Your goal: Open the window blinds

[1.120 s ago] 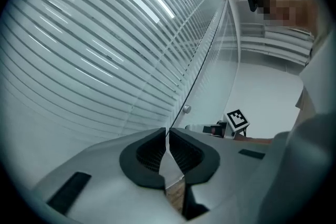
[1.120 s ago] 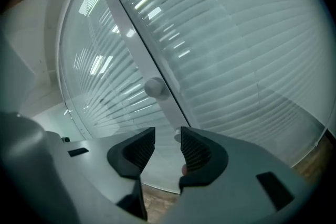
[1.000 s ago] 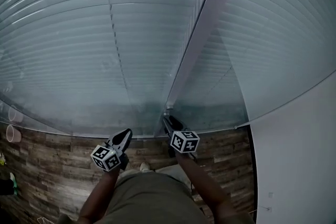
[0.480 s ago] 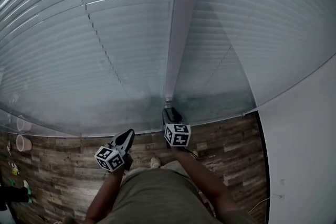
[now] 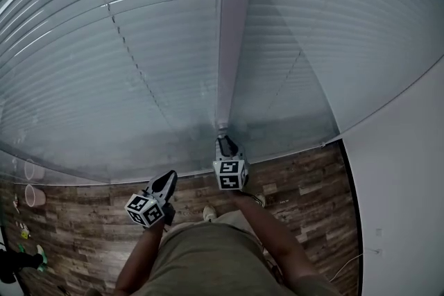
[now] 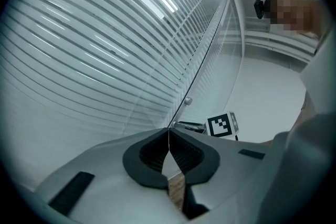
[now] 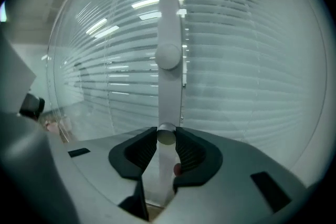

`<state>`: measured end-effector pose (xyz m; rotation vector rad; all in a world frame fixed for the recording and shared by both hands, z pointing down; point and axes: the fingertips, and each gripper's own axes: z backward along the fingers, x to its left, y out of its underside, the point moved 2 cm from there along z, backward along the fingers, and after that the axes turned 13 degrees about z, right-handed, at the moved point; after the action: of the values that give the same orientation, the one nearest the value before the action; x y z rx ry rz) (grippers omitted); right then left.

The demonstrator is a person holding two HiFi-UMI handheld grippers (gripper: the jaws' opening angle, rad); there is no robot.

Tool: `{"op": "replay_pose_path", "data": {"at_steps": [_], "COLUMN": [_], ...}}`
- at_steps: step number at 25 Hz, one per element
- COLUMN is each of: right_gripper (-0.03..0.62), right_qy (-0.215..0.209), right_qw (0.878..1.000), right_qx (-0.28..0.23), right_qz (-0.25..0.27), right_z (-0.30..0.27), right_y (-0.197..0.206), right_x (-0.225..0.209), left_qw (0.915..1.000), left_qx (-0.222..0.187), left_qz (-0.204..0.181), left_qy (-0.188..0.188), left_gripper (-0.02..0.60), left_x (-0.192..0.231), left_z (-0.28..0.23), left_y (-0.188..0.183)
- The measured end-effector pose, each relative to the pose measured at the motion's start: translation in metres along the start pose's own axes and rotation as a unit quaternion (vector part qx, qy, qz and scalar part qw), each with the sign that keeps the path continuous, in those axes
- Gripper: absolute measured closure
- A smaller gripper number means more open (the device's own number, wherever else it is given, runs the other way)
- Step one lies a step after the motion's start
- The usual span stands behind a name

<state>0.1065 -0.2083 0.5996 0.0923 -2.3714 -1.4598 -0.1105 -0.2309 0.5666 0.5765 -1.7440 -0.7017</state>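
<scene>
- The window blinds (image 5: 139, 45) fill all the space ahead of and above both hand-held grippers. Their slats lie flat and closed, as they did a second ago, so I judge that the opening has not yet taken effect.
- The floor (image 5: 83, 218) lies below and behind the grippers. The white wall (image 5: 402, 184) stands well apart, to the right of the right one. On these sides there is free room to draw back.
- The window post (image 5: 232, 31) rises directly above the right hand-held gripper (image 5: 223, 141), between the two panels of slats. Forward there is little room.
- The right hand-held gripper has rolled about its own line, because its marker cube (image 5: 229, 175) now stands square. Its jaws have just been closing, and now they grasp the round end of the tilt wand (image 7: 166, 135). I think the twist that tilts the slats is beginning.
- The left hand-held gripper (image 5: 166, 177) is clenched on nothing. It hangs near, lower and to the left of the right one, apart from the slats, and has kept its place.
- The end of the wand sits at the very tips of the right jaws, so the hold may slip.
</scene>
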Motion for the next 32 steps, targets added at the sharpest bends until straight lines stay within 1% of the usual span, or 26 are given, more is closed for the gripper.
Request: {"op": "replay_pose_path", "data": {"at_steps": [2, 3, 5, 7, 8, 9, 11, 12, 13, 15, 16, 17, 18, 19, 20, 21, 22, 23, 24, 25, 26, 27, 28, 29, 31, 32], "right_gripper": [0.476, 0.476, 0.476, 0.473, 0.473, 0.473, 0.461, 0.451, 0.450, 0.450, 0.451, 0.460, 0.461, 0.462, 0.465, 0.466, 0.467, 0.467, 0.467, 0.467, 0.467, 0.467, 0.467, 0.465, 0.462, 0.454], "right_qy": [0.019, 0.027, 0.040, 0.044, 0.038, 0.025, -0.011, -0.028, -0.041, -0.062, -0.071, -0.079, -0.083, -0.081, -0.072, -0.057, -0.037, -0.016, 0.002, 0.013, 0.016, 0.013, 0.002, -0.015, -0.067, -0.097], "right_qw": [0.996, 0.991, 0.976, 0.963, 0.964, 0.971, 0.992, 0.998, 0.999, 0.990, 0.983, 0.977, 0.975, 0.978, 0.986, 0.995, 0.999, 0.994, 0.983, 0.971, 0.964, 0.963, 0.967, 0.974, 0.990, 0.994], "right_qx": [0.010, 0.015, 0.024, 0.028, 0.026, 0.021, 0.008, 0.001, -0.006, -0.016, -0.016, -0.013, -0.009, -0.004, 0.003, 0.011, 0.019, 0.023, 0.024, 0.024, 0.026, 0.027, 0.026, 0.022, 0.003, -0.008], "right_qz": [0.084, 0.127, 0.212, 0.265, 0.264, 0.237, 0.127, 0.058, -0.010, -0.126, -0.168, -0.195, -0.205, -0.192, -0.151, -0.080, 0.011, 0.104, 0.183, 0.236, 0.263, 0.267, 0.254, 0.224, 0.122, 0.056], "right_z": [-0.001, -0.001, -0.001, -0.002, -0.003, -0.003, 0.001, 0.003, 0.003, -0.001, -0.004, -0.007, -0.008, -0.008, -0.007, -0.004, -0.001, 0.002, 0.004, 0.005, 0.004, 0.003, 0.000, -0.001, 0.000, 0.002], "right_y": [-0.003, -0.004, -0.006, -0.005, -0.003, 0.001, 0.006, 0.007, 0.007, 0.007, 0.008, 0.009, 0.010, 0.010, 0.009, 0.007, 0.004, 0.003, 0.003, 0.005, 0.006, 0.005, 0.002, -0.002, -0.006, -0.005], "right_x": [0.006, 0.009, 0.012, 0.013, 0.014, 0.015, 0.014, 0.011, 0.007, -0.002, -0.004, -0.005, -0.005, -0.004, -0.002, 0.000, 0.003, 0.004, 0.004, 0.004, 0.004, 0.005, 0.006, 0.007, 0.006, 0.004], "left_qw": [1.0000, 1.0000, 1.0000, 1.0000, 1.0000, 1.0000, 0.9999, 0.9999, 0.9999, 0.9999, 0.9998, 0.9998, 0.9997, 0.9996, 0.9995, 0.9993, 0.9992, 0.9989, 0.9986, 0.9983, 0.9980, 0.9977, 0.9975, 0.9974, 0.9973, 0.9971], "left_qx": [-0.001, -0.001, -0.001, 0.000, 0.001, 0.002, 0.005, 0.006, 0.006, 0.005, 0.005, 0.005, 0.005, 0.004, 0.001, -0.003, -0.009, -0.016, -0.022, -0.027, -0.031, -0.032, -0.031, -0.029, -0.024, -0.024], "left_qz": [0.000, 0.000, -0.001, -0.001, -0.001, -0.001, -0.002, -0.004, -0.005, -0.008, -0.008, -0.009, -0.008, -0.007, -0.006, -0.005, -0.005, -0.005, -0.004, -0.002, 0.000, 0.002, 0.003, 0.003, 0.002, 0.000], "left_qy": [-0.003, -0.004, -0.006, -0.007, -0.008, -0.009, -0.011, -0.012, -0.012, -0.013, -0.016, -0.019, -0.023, -0.027, -0.032, -0.036, -0.040, -0.044, -0.047, -0.051, -0.055, -0.059, -0.063, -0.066, -0.070, -0.072], "left_gripper": [0.566, 0.566, 0.566, 0.566, 0.566, 0.566, 0.566, 0.566, 0.566, 0.566, 0.566, 0.566, 0.566, 0.566, 0.566, 0.566, 0.566, 0.566, 0.566, 0.566, 0.566, 0.566, 0.566, 0.566, 0.566, 0.566], "left_x": [0.002, 0.002, 0.001, 0.001, 0.002, 0.003, 0.002, 0.000, -0.001, -0.002, 0.000, 0.002, 0.004, 0.006, 0.007, 0.005, 0.003, 0.000, -0.004, -0.007, -0.011, -0.013, -0.015, -0.017, -0.022, -0.024], "left_z": [0.005, 0.006, 0.008, 0.007, 0.007, 0.007, 0.009, 0.011, 0.012, 0.012, 0.011, 0.010, 0.010, 0.009, 0.009, 0.009, 0.008, 0.006, 0.003, 0.000, -0.002, -0.003, -0.003, -0.003, -0.005, -0.005], "left_y": [-0.002, -0.003, -0.004, -0.002, 0.001, 0.004, 0.008, 0.006, 0.003, -0.002, -0.002, -0.001, 0.000, 0.001, 0.000, -0.001, -0.002, -0.004, -0.005, -0.006, -0.008, -0.011, -0.015, -0.019, -0.025, -0.025]}}
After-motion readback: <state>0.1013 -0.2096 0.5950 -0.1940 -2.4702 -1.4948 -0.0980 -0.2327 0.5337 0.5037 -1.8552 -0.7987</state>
